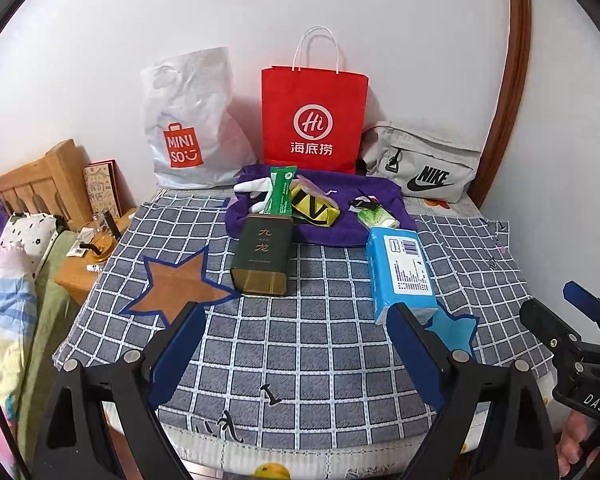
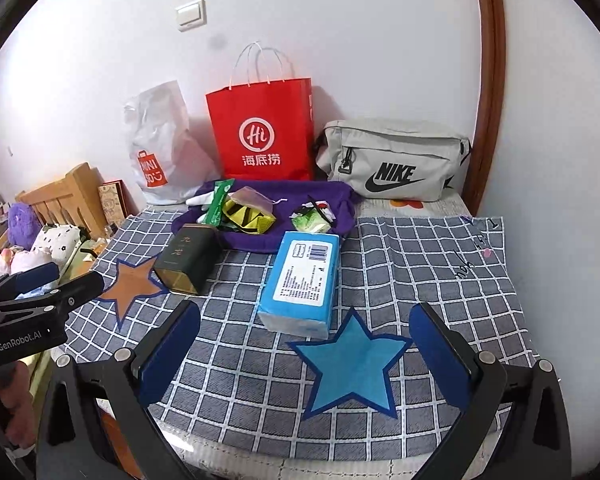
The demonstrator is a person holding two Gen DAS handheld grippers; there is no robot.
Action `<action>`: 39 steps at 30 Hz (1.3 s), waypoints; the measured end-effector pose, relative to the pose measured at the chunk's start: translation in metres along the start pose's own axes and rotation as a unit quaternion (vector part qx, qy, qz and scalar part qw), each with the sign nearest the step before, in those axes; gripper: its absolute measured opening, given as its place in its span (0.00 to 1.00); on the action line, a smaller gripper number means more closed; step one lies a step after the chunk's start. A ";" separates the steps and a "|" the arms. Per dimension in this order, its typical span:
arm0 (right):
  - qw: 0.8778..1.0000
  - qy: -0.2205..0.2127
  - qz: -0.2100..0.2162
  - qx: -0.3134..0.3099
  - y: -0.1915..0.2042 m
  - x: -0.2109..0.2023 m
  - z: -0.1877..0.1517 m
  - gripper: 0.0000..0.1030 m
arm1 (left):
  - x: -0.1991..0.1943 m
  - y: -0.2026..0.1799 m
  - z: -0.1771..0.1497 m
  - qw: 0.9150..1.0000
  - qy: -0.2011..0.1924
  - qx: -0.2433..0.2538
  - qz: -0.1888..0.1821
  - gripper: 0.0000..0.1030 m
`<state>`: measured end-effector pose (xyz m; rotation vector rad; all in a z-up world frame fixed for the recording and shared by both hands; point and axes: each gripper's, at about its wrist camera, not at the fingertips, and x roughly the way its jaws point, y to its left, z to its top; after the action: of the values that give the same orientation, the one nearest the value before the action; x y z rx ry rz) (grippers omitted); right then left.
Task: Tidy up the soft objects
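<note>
A: Tissue pack (image 2: 300, 284) lies on the checked cloth (image 2: 420, 264), between the tin (image 2: 186, 258) and the blue star (image 2: 350, 364).
B: Risk?
A: A shallow pinch could just crumple its wrapper.
B: Grippers?
A: Left gripper (image 1: 296, 344) and right gripper (image 2: 306, 348) hover low, fingers apart, empty.

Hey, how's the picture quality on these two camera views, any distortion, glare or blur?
Left wrist view: strong fisheye bending of the brown wooden door frame, dark vignette corners, even indoor light, no harsh glare. Right wrist view: same curvature, a faint smudge on the white wall, and the blue tissue pack sharp.
</note>
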<state>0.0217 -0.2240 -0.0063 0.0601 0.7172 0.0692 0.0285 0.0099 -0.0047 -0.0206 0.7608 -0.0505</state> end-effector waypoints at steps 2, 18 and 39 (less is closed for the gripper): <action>1.000 -0.003 -0.001 -0.003 0.003 -0.004 -0.001 1.00 | -0.003 0.001 -0.002 1.000 -0.002 0.002 0.001 0.89; 1.000 -0.009 -0.003 -0.006 0.007 -0.013 -0.004 1.00 | -0.005 0.008 -0.006 1.000 0.002 -0.005 0.008 0.90; 1.000 -0.010 -0.001 -0.008 0.011 -0.013 -0.008 1.00 | -0.004 0.008 -0.007 1.000 0.004 -0.002 0.007 0.90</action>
<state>0.0060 -0.2143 -0.0029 0.0451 0.6967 0.0729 0.0214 0.0176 -0.0075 -0.0190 0.7684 -0.0350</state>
